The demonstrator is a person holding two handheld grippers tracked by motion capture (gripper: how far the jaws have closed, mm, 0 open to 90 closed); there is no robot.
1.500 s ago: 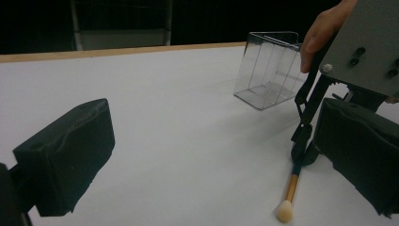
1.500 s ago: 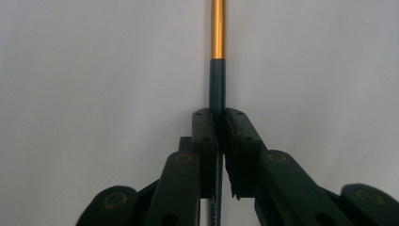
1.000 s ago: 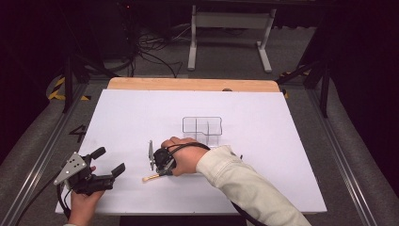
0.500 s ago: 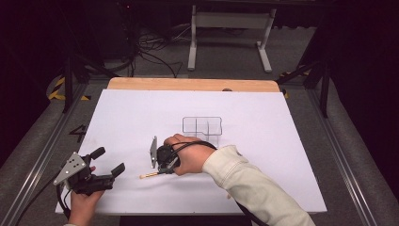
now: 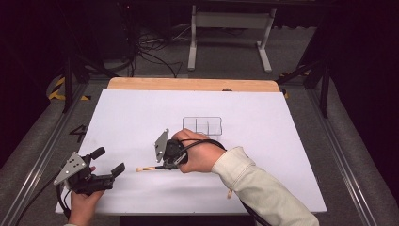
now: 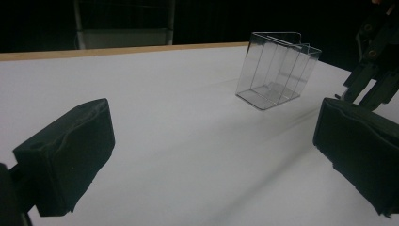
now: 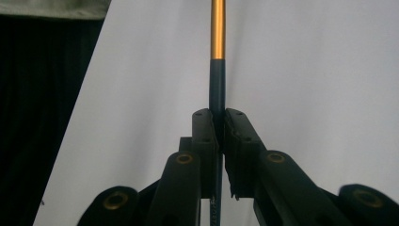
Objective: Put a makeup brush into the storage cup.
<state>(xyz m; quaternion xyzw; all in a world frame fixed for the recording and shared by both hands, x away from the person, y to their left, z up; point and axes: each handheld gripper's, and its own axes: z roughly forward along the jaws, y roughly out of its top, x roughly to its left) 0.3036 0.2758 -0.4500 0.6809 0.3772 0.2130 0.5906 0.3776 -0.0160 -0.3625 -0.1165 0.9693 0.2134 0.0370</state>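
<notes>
One brush [image 5: 151, 167], one clear box [image 5: 202, 125] with three compartments, two grippers. Right hand-held gripper [image 5: 165, 165] clamped on the brush handle, low over the white bench [image 5: 263, 141], near the box. Long axis across the bench, pale tip pointing left in the high view. Gold ferrule plain in the right gripper view. Left hand-held gripper [image 5: 108, 162] spread wide, empty.

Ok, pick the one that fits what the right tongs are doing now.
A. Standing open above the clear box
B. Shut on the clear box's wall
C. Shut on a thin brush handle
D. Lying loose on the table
C: in the right gripper view the right tongs clamp the dark handle of the brush, whose gold band runs on ahead of them.
</notes>
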